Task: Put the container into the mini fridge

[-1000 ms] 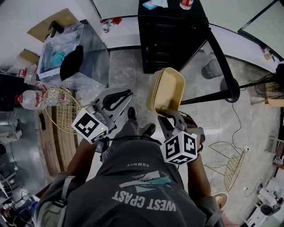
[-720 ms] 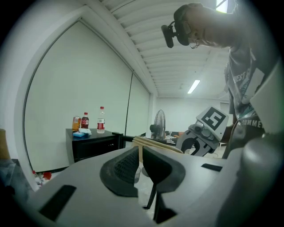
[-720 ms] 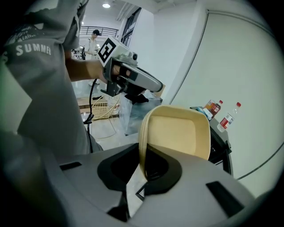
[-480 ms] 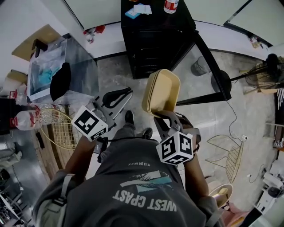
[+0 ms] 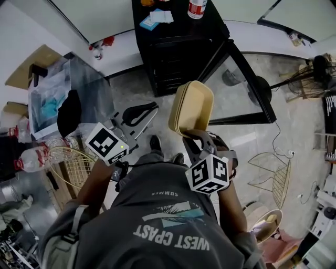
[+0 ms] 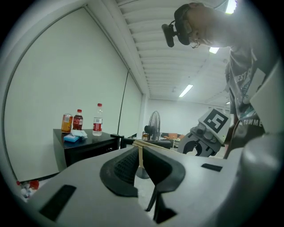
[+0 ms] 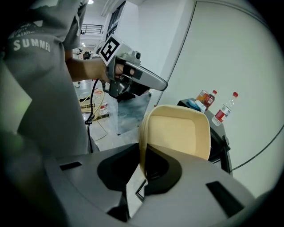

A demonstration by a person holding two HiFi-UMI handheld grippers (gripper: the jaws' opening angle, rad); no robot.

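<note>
Right tongs (image 5: 190,137) (image 7: 142,165): clamped on the near rim of the container, with the marker cube (image 5: 210,173) at the person's end.
Left tongs (image 5: 152,109) (image 6: 141,165): jaws pressed together with nothing held. They sit level with the right tongs and to their left, tips angled toward the container but apart from it.
Shoes (image 5: 156,142): on the floor (image 5: 131,86) below, between the two tongs.
Container (image 5: 194,107) (image 7: 178,131): pale yellow and shallow, with rounded corners. It stands on edge straight out from the right tongs' tips, held in the air.
Mini fridge (image 5: 178,52) (image 6: 84,148) (image 7: 219,133): black, ahead of both tongs and just past the container's far edge. The container is outside it.
Fridge door (image 5: 241,89): glass in a black frame, swung open ahead and to the right of the right tongs.
Fridge top: a water bottle (image 5: 197,8) (image 6: 97,119) and a blue pack (image 5: 155,18) (image 6: 73,137) at the far end. The left gripper view also shows a cola bottle (image 6: 78,119) and a can (image 6: 67,123) beside them.
Fan (image 6: 153,126): far beyond the left tongs' tips, past the fridge.
</note>
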